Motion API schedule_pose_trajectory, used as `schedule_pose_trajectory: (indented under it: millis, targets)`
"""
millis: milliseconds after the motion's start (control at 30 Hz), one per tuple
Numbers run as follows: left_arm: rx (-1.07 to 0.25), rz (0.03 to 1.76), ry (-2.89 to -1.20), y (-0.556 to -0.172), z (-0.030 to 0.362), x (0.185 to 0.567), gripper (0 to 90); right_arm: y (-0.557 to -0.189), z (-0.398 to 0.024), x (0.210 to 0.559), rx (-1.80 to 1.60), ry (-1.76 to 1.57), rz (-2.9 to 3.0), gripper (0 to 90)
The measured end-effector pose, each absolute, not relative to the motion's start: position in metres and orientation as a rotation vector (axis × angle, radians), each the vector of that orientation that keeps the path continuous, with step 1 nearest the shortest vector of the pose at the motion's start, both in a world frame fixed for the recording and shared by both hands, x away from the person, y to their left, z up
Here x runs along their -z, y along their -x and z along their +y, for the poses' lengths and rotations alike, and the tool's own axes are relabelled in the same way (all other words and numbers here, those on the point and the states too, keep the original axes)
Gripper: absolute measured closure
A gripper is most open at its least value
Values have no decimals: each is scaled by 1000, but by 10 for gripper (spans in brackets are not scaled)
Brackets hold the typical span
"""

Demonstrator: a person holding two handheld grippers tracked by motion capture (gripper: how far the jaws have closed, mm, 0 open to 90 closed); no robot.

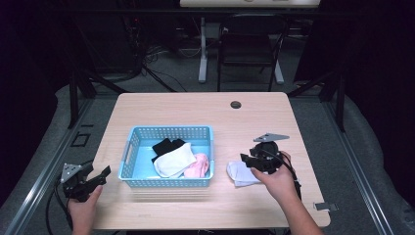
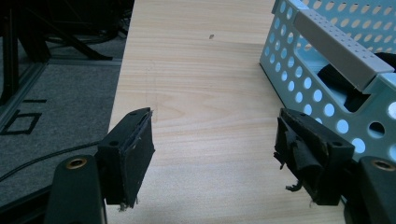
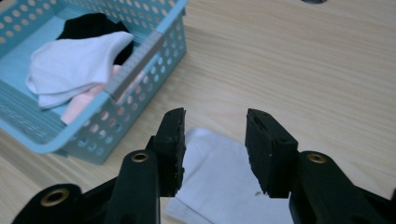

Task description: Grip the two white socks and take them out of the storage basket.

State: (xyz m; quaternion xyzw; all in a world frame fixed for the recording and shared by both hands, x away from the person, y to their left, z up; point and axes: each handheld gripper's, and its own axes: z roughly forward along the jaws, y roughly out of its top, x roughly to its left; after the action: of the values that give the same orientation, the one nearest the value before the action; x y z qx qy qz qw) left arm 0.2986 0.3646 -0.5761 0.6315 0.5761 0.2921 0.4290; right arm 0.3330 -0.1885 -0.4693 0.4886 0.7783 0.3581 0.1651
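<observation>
My right gripper [image 3: 214,149] hangs just above the white sock [image 3: 224,186] on the table [image 1: 195,105] — jaws apart, nothing pinched between them. That sock lies flat just beside the blue basket [image 1: 169,183], at its right end. My left gripper [image 2: 215,158] stands wide too, holding nothing, over bare wood left of the basket — near its perforated wall.

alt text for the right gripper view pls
The right gripper hangs with open, empty jaws above a white cloth lying flat on the wooden table. A blue perforated basket at left holds white, black and pink fabric pieces.
</observation>
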Motion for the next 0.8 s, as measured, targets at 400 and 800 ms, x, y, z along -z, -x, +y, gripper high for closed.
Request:
schedule_pose_trajectory:
  millis: [400, 800]
  targets:
    - [-724, 1436, -1576, -299, 364, 576, 277, -355, -130, 451, -1039, -1261, 2335, 476]
    - [-725, 1435, -1569, -298, 366, 575, 277, -381, -66, 452, -965, -1180, 2471, 476]
